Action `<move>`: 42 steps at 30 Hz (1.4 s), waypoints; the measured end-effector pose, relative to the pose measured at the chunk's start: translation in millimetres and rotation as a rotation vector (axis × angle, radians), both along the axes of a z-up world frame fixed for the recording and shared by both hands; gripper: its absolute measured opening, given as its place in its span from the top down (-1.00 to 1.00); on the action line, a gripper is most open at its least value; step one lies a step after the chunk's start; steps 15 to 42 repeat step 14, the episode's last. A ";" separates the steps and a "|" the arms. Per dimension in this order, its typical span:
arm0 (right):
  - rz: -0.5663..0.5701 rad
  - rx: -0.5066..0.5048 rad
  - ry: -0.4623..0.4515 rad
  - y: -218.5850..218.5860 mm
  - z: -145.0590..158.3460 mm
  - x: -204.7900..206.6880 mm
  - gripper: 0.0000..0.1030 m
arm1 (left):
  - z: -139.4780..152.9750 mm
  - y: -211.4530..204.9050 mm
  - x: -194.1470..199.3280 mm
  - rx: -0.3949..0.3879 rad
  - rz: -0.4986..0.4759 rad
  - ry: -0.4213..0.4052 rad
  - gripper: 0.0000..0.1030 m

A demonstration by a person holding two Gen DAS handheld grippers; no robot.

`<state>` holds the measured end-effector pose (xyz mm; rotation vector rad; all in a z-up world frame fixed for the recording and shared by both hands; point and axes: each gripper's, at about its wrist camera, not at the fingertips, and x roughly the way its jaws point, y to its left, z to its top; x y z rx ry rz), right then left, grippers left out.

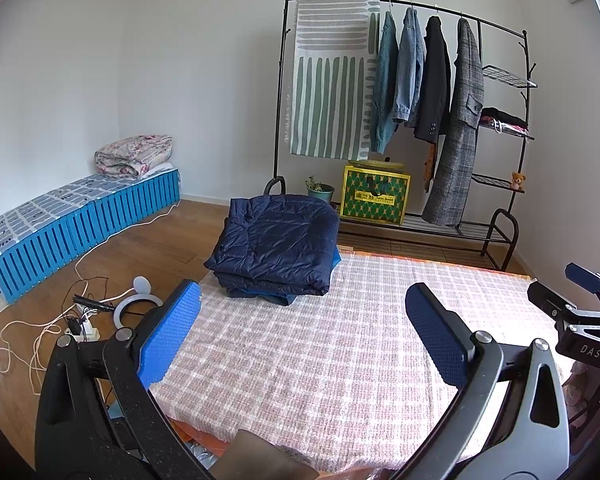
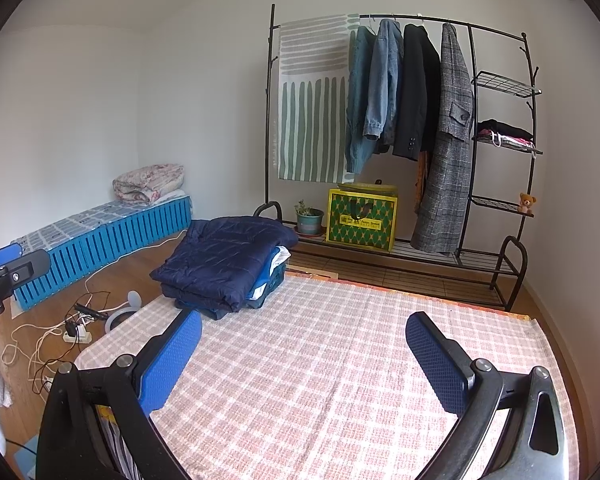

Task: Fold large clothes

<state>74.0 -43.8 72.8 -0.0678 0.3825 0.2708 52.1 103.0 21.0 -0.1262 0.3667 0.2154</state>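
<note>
A folded navy quilted jacket lies on top of a stack of folded clothes at the far left corner of the pink checked cloth; the jacket also shows in the right wrist view on the same cloth. My left gripper is open and empty, held above the cloth, well short of the stack. My right gripper is open and empty above the cloth. The right gripper also shows at the right edge of the left wrist view.
A black clothes rack with hanging coats stands at the back wall, with a green and yellow bag and a potted plant on its base. A blue slatted bench with a folded quilt is at the left. Cables and a power strip lie on the floor.
</note>
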 end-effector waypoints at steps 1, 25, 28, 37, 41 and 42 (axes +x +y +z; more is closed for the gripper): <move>0.000 -0.002 0.000 0.6 -0.2 0.0 -0.99 | 1.1 -0.2 -1.1 -0.001 0.000 0.000 -1.00; -0.001 -0.008 0.012 4.4 -4.2 0.7 -0.99 | 2.6 -0.4 -7.0 0.012 0.004 -0.024 -1.00; -0.001 -0.008 0.012 4.4 -4.2 0.7 -0.99 | 2.6 -0.4 -7.0 0.012 0.004 -0.024 -1.00; -0.001 -0.008 0.012 4.4 -4.2 0.7 -0.99 | 2.6 -0.4 -7.0 0.012 0.004 -0.024 -1.00; -0.001 -0.008 0.012 4.4 -4.2 0.7 -0.99 | 2.6 -0.4 -7.0 0.012 0.004 -0.024 -1.00; -0.001 -0.008 0.012 4.4 -4.2 0.7 -0.99 | 2.6 -0.4 -7.0 0.012 0.004 -0.024 -1.00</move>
